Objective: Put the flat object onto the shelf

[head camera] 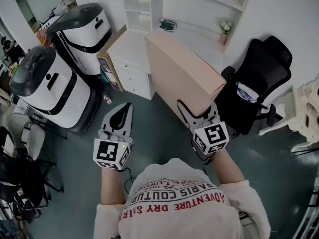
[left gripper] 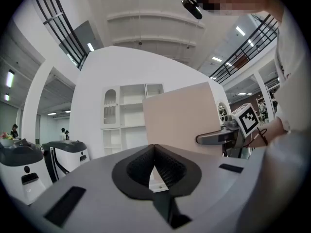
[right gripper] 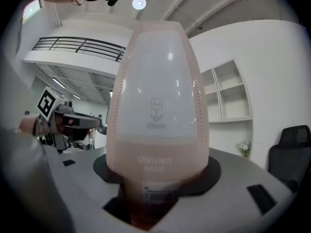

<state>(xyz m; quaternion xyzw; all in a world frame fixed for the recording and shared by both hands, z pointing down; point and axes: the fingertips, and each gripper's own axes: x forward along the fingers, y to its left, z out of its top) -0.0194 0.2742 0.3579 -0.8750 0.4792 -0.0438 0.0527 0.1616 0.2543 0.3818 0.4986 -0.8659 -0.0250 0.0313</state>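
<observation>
Currently shelf at 12 o'clock; flat pink box at 1 o'clock, its near end clamped in right gripper; left gripper, at 9 o'clock, closed, empty. Risk: single-end grip lets box pivot & clip shelf edge.

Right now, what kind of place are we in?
Looks like an office or lab space: a black office chair, white shelves and a drawer cabinet, and two white robot-like machines parked at the left.
</observation>
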